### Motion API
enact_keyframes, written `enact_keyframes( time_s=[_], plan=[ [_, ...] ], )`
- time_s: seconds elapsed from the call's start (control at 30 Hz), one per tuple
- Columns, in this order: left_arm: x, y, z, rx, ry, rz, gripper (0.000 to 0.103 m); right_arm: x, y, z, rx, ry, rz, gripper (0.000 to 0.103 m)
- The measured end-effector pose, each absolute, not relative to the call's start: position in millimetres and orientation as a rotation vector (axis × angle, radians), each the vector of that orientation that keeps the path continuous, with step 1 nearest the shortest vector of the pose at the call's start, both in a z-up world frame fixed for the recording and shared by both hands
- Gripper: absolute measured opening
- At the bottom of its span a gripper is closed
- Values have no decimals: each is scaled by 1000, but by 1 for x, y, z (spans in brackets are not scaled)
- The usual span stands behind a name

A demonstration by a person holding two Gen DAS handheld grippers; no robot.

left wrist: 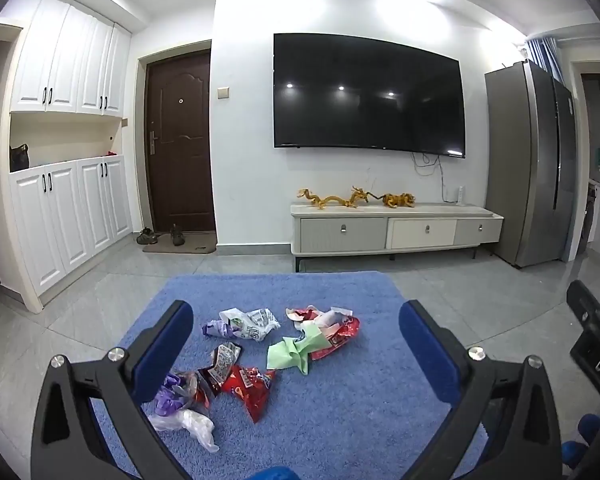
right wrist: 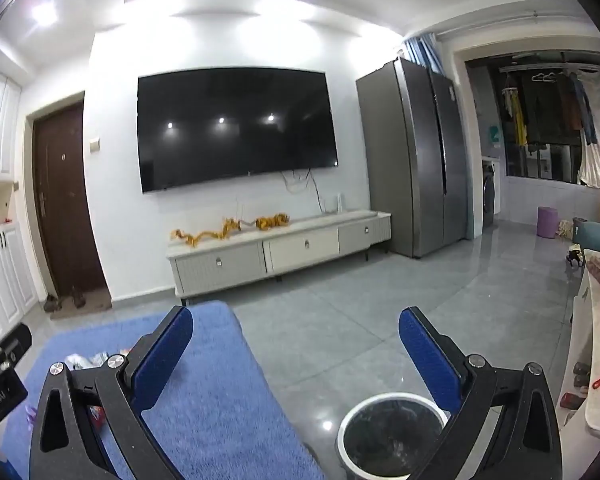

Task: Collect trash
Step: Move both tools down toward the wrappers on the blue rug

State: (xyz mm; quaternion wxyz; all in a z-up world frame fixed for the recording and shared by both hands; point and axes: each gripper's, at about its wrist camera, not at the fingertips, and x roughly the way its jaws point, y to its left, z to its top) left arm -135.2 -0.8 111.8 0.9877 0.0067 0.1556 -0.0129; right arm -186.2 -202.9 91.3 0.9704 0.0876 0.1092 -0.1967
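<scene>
Several crumpled wrappers lie on a blue rug (left wrist: 340,408): a red snack bag (left wrist: 250,388), a green paper (left wrist: 296,350), a red and white wrapper (left wrist: 332,330), a white printed bag (left wrist: 252,324), a purple wrapper (left wrist: 172,394) and a clear plastic bag (left wrist: 188,426). My left gripper (left wrist: 296,344) is open and empty above them. My right gripper (right wrist: 296,344) is open and empty over the rug's right edge (right wrist: 260,380). A white-rimmed trash bin (right wrist: 388,436) with a dark liner stands on the floor below it.
A TV cabinet (left wrist: 396,228) stands under a wall TV (left wrist: 368,96), a grey fridge (left wrist: 532,168) to its right. White cupboards (left wrist: 68,208) and a brown door (left wrist: 180,144) are at left. A table edge (right wrist: 596,360) with items is at far right.
</scene>
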Motion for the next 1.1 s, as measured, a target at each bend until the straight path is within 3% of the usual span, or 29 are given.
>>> enact_keyframes(
  time_s=[0.8,1.1],
  plan=[
    [-68,-34,57,72,445,-155,103,-125,-250,45,215,355,-418,103],
    [-39,20,32,49,505,-194,103,-73,-200,24,102,495,-247,103]
  ],
)
